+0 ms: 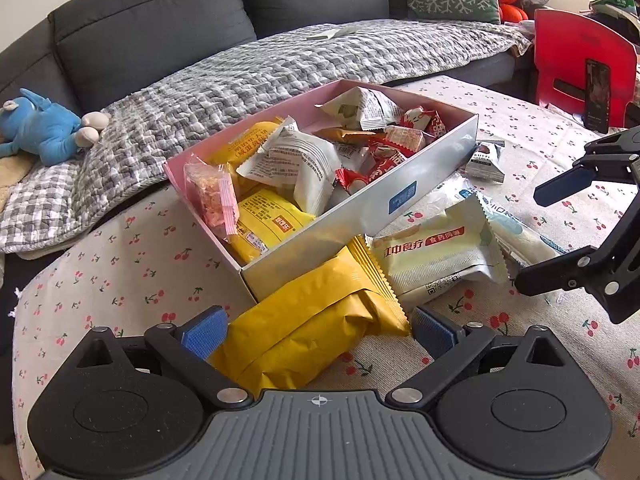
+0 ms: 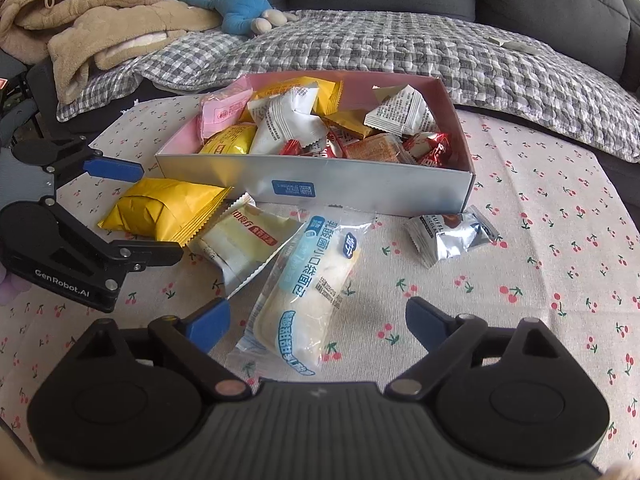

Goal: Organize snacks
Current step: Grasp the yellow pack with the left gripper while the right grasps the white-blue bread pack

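A pink-lined white box (image 1: 360, 216) (image 2: 360, 184) holds several snack packets on the cherry-print tablecloth. In front of it lie a yellow packet (image 1: 308, 320) (image 2: 168, 208), a cream packet (image 1: 436, 256) (image 2: 240, 240), a white-and-blue bread packet (image 2: 308, 292) (image 1: 520, 236) and a small silver truffle packet (image 1: 486, 160) (image 2: 448, 232). My left gripper (image 1: 318, 334) (image 2: 138, 212) is open, its blue pads on either side of the yellow packet. My right gripper (image 2: 318, 324) (image 1: 548, 236) is open, straddling the near end of the bread packet without pressing it.
A dark grey sofa with a checked quilt (image 1: 280, 68) runs behind the table. A blue plush toy (image 1: 40, 128) (image 2: 240, 0) and a beige blanket (image 2: 100, 20) lie on it. A red chair (image 1: 580, 60) stands at the far right.
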A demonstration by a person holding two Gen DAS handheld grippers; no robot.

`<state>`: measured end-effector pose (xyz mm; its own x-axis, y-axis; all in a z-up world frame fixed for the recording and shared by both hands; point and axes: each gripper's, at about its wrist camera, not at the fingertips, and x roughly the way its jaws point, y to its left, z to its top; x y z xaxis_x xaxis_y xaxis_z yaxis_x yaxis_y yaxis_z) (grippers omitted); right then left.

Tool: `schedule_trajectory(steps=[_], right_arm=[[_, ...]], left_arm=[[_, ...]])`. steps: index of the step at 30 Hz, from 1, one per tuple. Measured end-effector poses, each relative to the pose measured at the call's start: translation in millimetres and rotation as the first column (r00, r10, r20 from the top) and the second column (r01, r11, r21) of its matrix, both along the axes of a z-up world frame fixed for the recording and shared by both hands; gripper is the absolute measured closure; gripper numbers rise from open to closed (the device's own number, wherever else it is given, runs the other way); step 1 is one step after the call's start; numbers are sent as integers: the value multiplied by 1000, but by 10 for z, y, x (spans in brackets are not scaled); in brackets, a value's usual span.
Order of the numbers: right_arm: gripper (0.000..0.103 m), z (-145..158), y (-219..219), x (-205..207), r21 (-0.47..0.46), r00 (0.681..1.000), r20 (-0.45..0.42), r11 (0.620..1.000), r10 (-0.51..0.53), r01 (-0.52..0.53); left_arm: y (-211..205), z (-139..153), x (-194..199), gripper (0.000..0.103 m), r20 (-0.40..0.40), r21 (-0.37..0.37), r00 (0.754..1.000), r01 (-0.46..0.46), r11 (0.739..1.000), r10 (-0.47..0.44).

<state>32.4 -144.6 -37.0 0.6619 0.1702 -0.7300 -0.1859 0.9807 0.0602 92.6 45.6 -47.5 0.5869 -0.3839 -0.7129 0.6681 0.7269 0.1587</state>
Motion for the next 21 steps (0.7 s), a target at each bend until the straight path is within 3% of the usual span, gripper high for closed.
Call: schedule_trajectory(steps=[8, 16, 21], right_arm=[[24, -1, -97, 41, -31, 998, -26, 998, -50, 49], [26, 6, -323, 46, -25, 990, -56, 991, -132, 131], [26, 47, -317, 2, 2, 991, -58, 992, -124, 124]], left_arm=[[-41, 90, -167, 4, -100, -45, 991, 84, 995, -88], [-62, 192, -432, 4, -195, -113, 961, 179, 977, -198], [-113, 298, -532, 4, -125, -92, 971, 193, 977, -204]])
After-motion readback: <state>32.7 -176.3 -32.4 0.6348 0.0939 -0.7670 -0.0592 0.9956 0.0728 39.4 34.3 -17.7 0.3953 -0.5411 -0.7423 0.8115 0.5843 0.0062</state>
